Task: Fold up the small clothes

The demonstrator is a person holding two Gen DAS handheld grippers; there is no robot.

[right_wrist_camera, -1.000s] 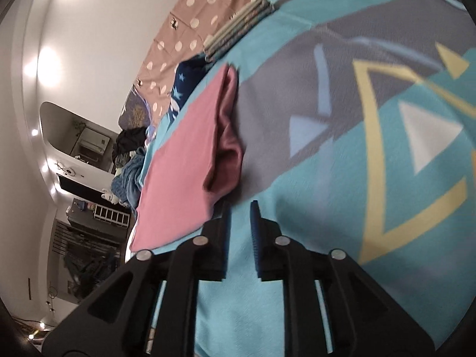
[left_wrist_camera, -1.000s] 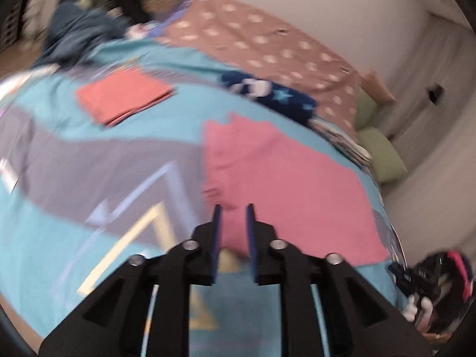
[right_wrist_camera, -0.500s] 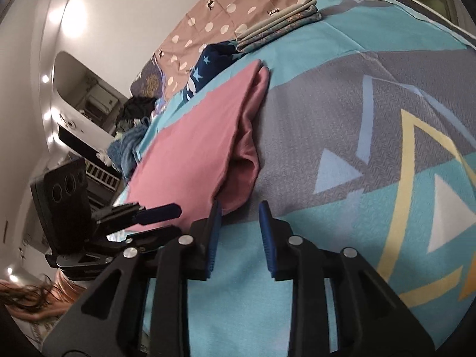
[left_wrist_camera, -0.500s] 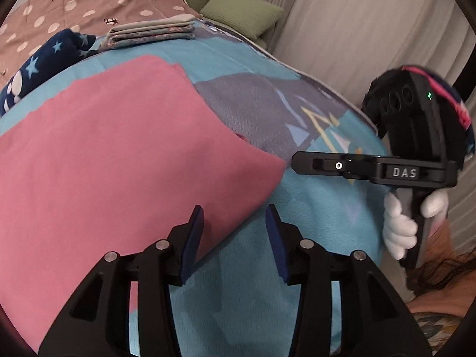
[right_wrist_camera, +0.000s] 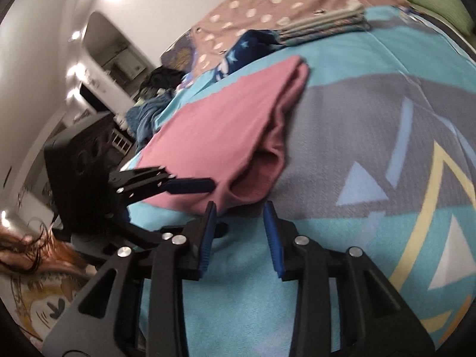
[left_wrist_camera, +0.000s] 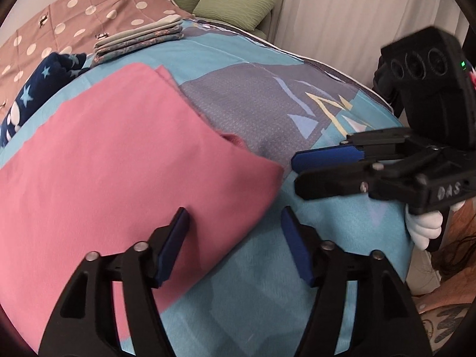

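A pink garment lies flat on the patterned bedspread, with a doubled-over edge along its right side. My left gripper hovers over the garment's near right corner. Its jaws are opening: one pad is above the pink cloth, the other above the bedspread, and neither presses on anything. My right gripper sits just in front of the same corner, where the folded layers gape. Its jaws are opening too, with nothing between them. Each gripper shows in the other's view: right gripper, left gripper.
A stack of folded clothes and a navy star-print garment lie beyond the pink one, before a brown dotted blanket. Green pillows and a curtain stand behind. A heap of dark clothes lies far left. A white-gloved hand holds the right gripper.
The left gripper swung across the bed to the pink garment's near right corner and its jaws spread wide. The right gripper rolled and its jaws parted. Each gripper came into the other's view.
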